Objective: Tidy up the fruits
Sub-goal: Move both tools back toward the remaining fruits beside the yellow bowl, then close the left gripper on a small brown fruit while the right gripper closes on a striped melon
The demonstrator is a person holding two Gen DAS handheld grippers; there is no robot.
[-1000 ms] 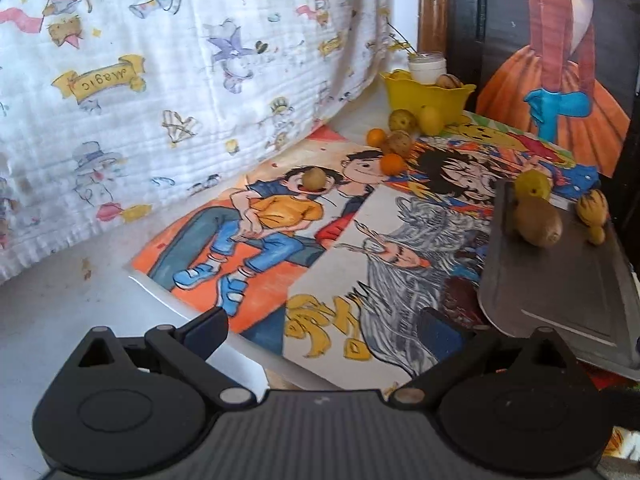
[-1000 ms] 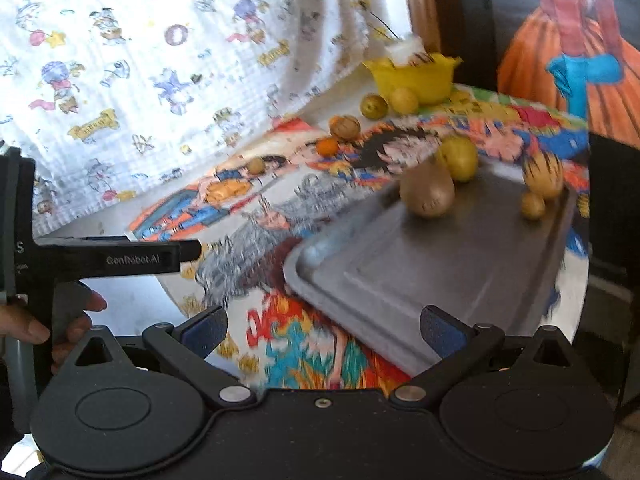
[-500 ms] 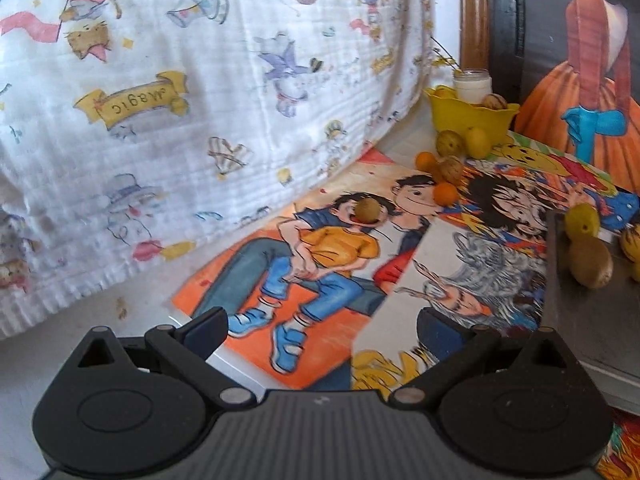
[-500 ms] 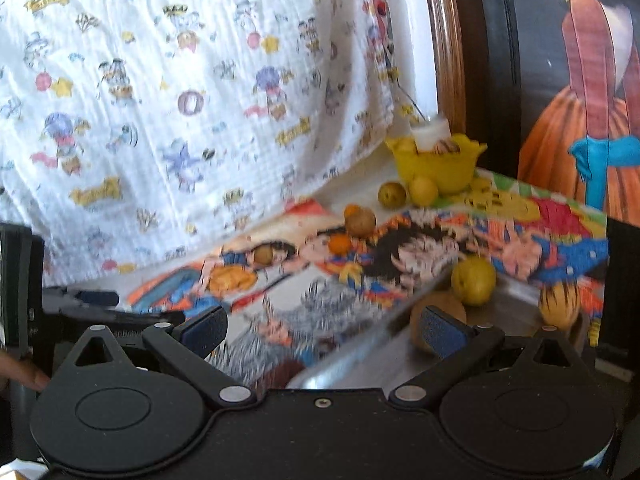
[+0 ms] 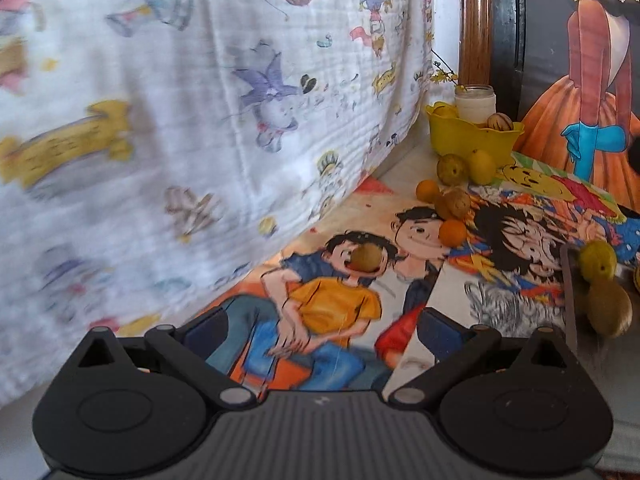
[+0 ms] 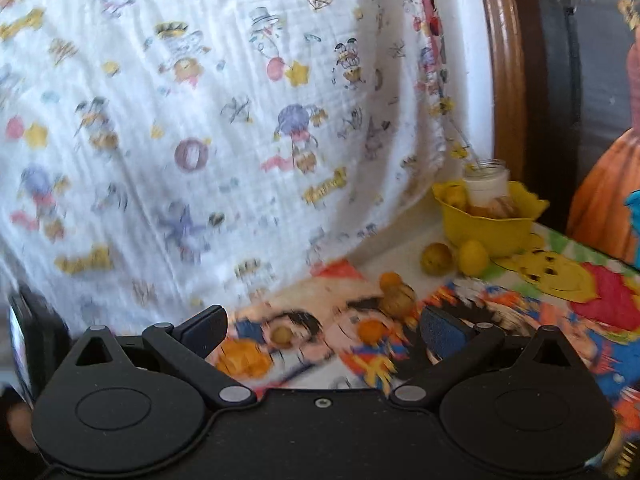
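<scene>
Holding both of my tools low over the bright cartoon-printed mat (image 5: 332, 308), I have my left gripper (image 5: 322, 330) spread wide with nothing between its blue-padded fingers, and my right gripper (image 6: 322, 330) spread just as wide and just as empty. The nearest piece for my left side is the small round brownish fruit (image 5: 366, 258) lying alone on the mat, straight ahead of the gap between my fingers. I judge this the step in hand: line up on it, come down with one finger on each side, and close gently so it does not roll off. Off to my left tool's right sits the edge of the grey metal tray (image 5: 568, 300), with a yellow-green fruit (image 5: 599, 258) and a larger tan fruit (image 5: 610, 308) on it. Farther on lie a small orange fruit (image 5: 452, 232) and a wrinkled brown fruit (image 5: 454, 201), touching or nearly so. Beyond them a greenish fruit (image 5: 451, 168) and a yellow lemon-like fruit (image 5: 482, 166) rest against the yellow plastic bowl (image 5: 468, 136), which already holds some pieces.
</scene>
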